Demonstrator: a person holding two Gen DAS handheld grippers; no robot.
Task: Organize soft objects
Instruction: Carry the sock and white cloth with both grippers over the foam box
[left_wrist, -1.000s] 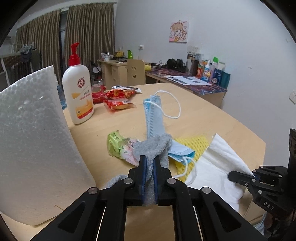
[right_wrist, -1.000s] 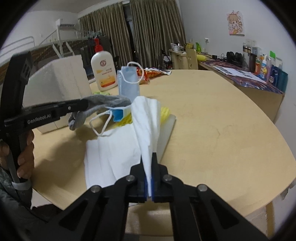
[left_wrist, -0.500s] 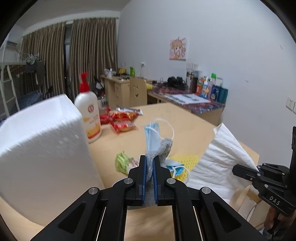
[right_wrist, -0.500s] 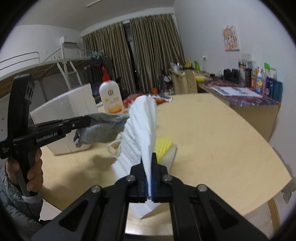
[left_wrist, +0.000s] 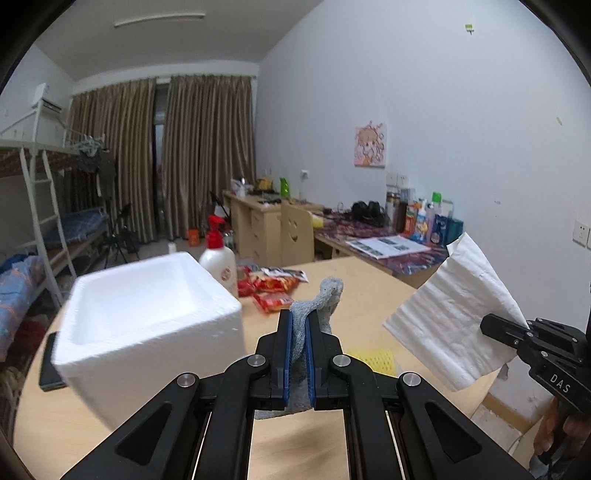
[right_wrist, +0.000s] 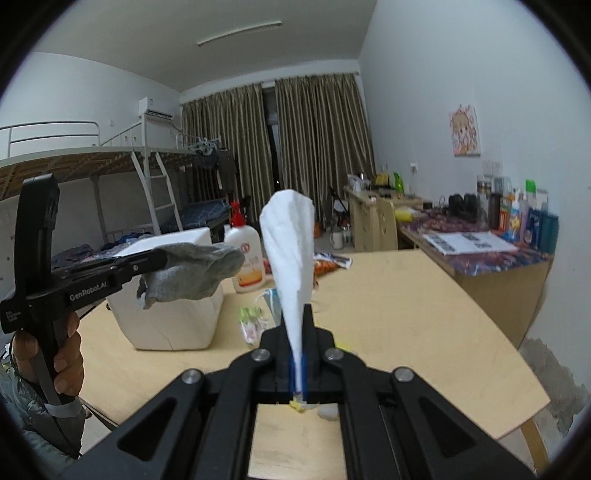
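Two grippers: both raised above the wooden table (left_wrist: 373, 280).
Left gripper (left_wrist: 299, 332): clamped on a grey sock (left_wrist: 325, 295), lower centre of its view (toe end poking up).
Right gripper (right_wrist: 298, 332): pinching a white tissue (right_wrist: 290, 240), fanned upward at centre.
Foam box (left_wrist: 144, 314): left, on the table.
Yellow sponge (left_wrist: 373, 358): lying below the tissue.
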